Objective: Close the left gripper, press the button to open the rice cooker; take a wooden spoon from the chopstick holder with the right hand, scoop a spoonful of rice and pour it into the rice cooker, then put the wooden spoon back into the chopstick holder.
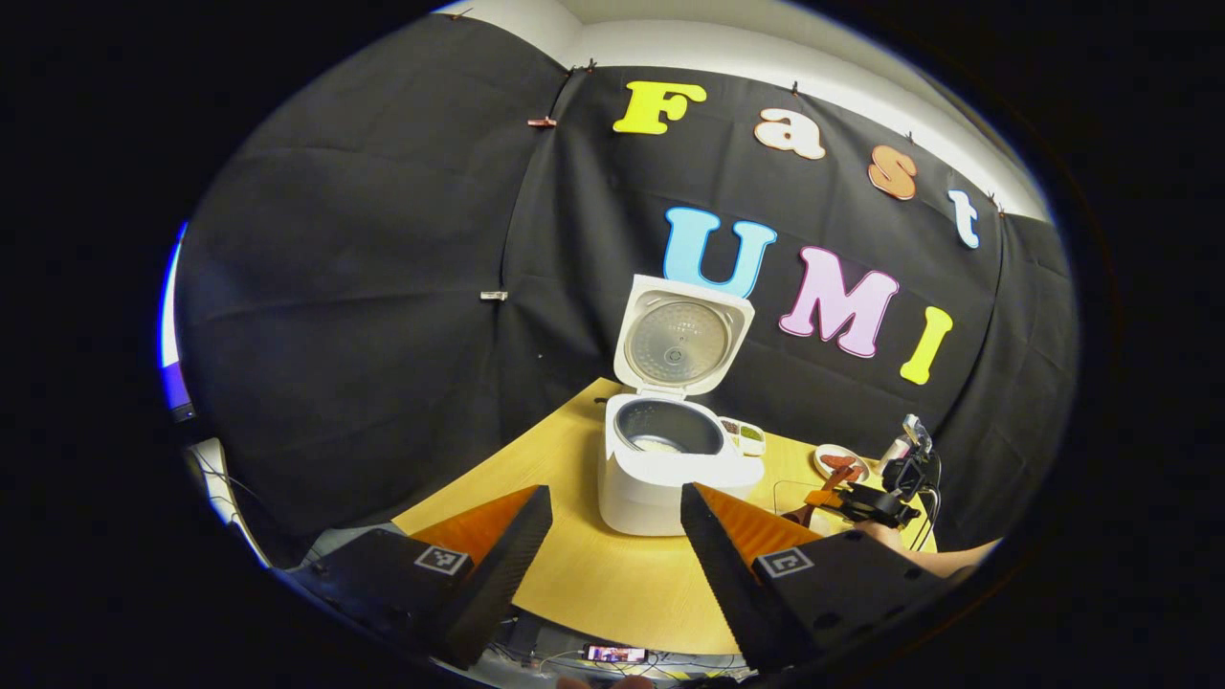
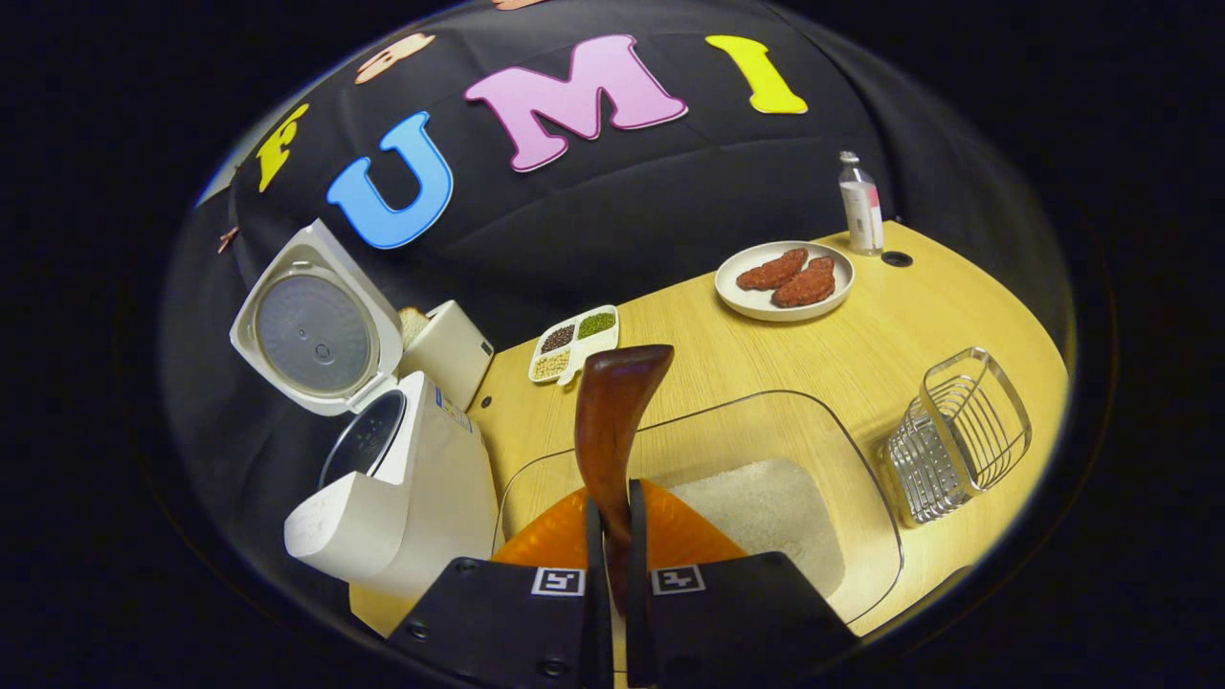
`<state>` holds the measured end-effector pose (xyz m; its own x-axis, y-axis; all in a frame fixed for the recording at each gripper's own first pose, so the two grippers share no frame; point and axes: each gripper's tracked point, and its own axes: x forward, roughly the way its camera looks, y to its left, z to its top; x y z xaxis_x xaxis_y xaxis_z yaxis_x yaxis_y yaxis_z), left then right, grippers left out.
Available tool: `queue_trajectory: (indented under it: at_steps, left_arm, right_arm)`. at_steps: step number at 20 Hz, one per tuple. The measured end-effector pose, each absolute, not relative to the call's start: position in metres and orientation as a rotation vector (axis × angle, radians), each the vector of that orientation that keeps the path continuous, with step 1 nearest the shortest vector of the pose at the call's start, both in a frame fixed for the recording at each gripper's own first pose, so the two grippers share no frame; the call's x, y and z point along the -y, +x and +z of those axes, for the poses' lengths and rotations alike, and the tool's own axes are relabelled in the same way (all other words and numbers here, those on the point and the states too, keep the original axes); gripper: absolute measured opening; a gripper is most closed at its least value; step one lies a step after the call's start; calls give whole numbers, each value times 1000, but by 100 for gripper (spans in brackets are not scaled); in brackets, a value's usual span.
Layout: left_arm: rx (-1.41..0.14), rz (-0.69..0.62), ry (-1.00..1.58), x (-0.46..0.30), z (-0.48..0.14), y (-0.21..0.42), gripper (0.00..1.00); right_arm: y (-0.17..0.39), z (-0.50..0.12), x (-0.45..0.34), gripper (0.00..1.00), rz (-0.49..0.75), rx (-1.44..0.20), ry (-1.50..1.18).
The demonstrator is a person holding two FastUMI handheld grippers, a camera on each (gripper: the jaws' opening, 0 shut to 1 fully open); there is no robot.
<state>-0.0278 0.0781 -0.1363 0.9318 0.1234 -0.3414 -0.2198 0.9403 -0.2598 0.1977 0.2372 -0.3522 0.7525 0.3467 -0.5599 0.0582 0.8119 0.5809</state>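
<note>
The white rice cooker [image 1: 670, 474] stands on the wooden table with its lid [image 1: 681, 340] up; a pale patch lies in the bottom of its pot. My left gripper [image 1: 614, 498] is open in front of it, holding nothing. My right gripper [image 2: 612, 502] is shut on the handle of the dark wooden spoon [image 2: 612, 411], whose bowl points forward above a clear container of rice [image 2: 766, 507]. The cooker [image 2: 402, 488] is to its left, and the wire chopstick holder [image 2: 957, 435] to its right holds nothing. In the left gripper view the right gripper [image 1: 866, 502] holds the spoon [image 1: 831, 481] right of the cooker.
A divided dish of beans [image 2: 574, 344] and a white box [image 2: 450, 349] sit behind the cooker. A plate with two pieces of meat [image 2: 785, 277] and a small bottle [image 2: 861, 206] stand at the far right. The table's front edge is close below the left gripper.
</note>
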Motion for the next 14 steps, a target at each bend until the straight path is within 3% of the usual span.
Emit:
queue_trajectory:
  at_steps: [14]
  left_arm:
    - [-317, 191, -274, -79, -129, -42, 94]
  right_arm:
    - [189, -364, -191, 10, 93, -758, 961]
